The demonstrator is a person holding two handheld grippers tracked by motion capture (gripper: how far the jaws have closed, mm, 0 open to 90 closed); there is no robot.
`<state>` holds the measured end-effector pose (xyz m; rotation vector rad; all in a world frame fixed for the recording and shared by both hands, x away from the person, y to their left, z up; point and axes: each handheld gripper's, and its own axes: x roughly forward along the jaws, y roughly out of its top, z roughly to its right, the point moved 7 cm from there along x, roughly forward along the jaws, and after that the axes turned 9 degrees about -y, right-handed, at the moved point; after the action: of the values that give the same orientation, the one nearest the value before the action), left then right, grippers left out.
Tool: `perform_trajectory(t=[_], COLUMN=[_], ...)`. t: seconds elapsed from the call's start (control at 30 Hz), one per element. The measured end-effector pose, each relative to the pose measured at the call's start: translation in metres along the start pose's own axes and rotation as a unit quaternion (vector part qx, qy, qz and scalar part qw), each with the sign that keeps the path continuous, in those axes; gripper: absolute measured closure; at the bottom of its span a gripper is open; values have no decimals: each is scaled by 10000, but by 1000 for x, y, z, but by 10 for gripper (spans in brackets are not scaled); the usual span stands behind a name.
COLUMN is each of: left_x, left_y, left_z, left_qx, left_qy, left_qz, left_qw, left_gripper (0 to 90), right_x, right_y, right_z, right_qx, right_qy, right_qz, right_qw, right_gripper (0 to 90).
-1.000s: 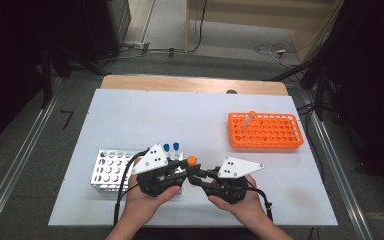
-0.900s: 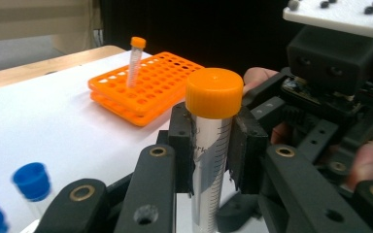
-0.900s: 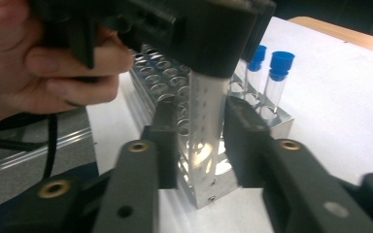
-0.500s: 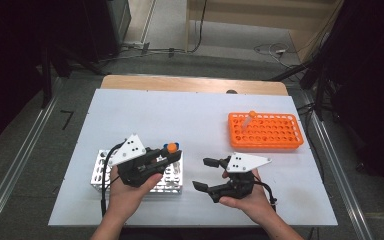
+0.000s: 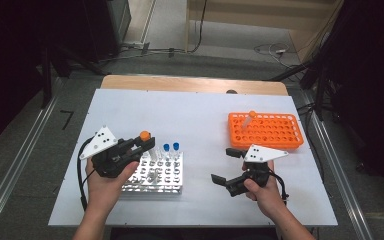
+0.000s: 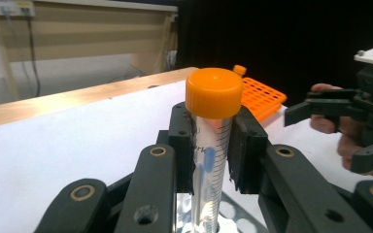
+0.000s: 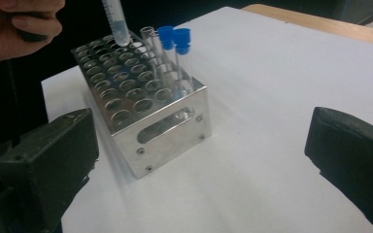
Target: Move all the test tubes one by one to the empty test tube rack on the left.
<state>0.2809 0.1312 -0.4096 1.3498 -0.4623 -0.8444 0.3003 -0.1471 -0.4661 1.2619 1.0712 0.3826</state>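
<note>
Over the steel rack (image 5: 155, 175), at eight o'clock on the table (image 5: 195, 120), an orange-capped tube (image 6: 212, 141) is clamped upright by the left gripper (image 5: 141, 145), presumably for insertion. At five o'clock, the right gripper (image 5: 228, 165) has just been opened; nothing is held.

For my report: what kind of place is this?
Probably a laboratory-style test bench: a metal tube rack, an orange tube rack and an orange-capped tube on a white table.

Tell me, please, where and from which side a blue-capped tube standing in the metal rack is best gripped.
Just under its cap, from above: both blue-capped tubes stand upright in the metal rack, only their tops clear of the holes. They stand close together, beside an uncapped tube, so close the jaws across the free sides.
</note>
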Motion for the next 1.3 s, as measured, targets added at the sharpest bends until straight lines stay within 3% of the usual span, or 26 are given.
perform_trajectory(t=[0.27, 0.63, 0.87, 1.3], left_x=[-10, 1, 10, 13], left_y=[-6, -26, -33, -44], left_z=[-22, -42, -42, -37], left_qx=[-155, -309, -226, -52], left_qy=[300, 636, 745, 968], left_qz=[94, 22, -166, -685], left_qw=[9994, 9975, 9968, 9929], left_gripper=[746, 746, 746, 736], right_x=[-2, -4, -5, -6], right_y=[-3, -6, -8, -9], right_z=[12, 19, 19, 24], right_qx=[94, 136, 141, 156], right_qy=[-169, -291, -313, -380], right_qz=[5, -5, -29, -41], right_qw=[9998, 9995, 9994, 9991], right_gripper=[0, 0, 0, 0])
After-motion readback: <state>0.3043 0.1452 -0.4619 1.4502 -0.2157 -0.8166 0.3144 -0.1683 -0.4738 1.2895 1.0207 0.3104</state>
